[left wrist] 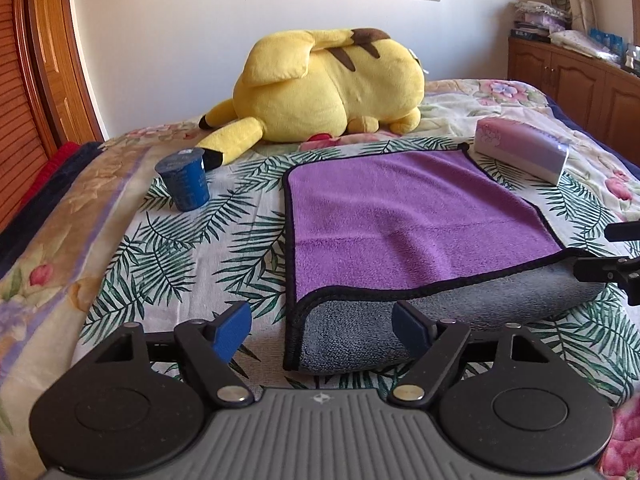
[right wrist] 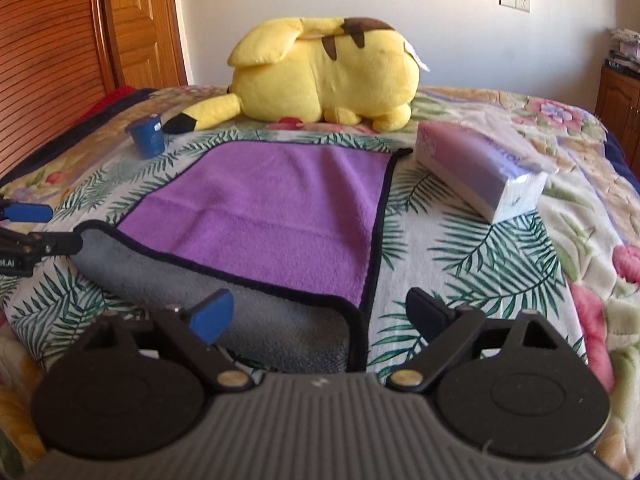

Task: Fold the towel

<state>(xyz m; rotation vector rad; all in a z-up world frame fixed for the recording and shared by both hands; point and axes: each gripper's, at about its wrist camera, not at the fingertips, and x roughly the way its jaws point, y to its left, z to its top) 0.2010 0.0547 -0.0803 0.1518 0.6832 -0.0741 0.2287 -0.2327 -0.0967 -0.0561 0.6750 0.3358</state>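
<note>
The towel [left wrist: 400, 216], purple on top and grey underneath, lies on the bed [left wrist: 168, 248] in the middle of the frame, its near edge rolled over. The left hand-held gripper [left wrist: 322, 330] and the right hand-held gripper [right wrist: 320, 314] are both wide apart near that edge, holding nothing.
</note>
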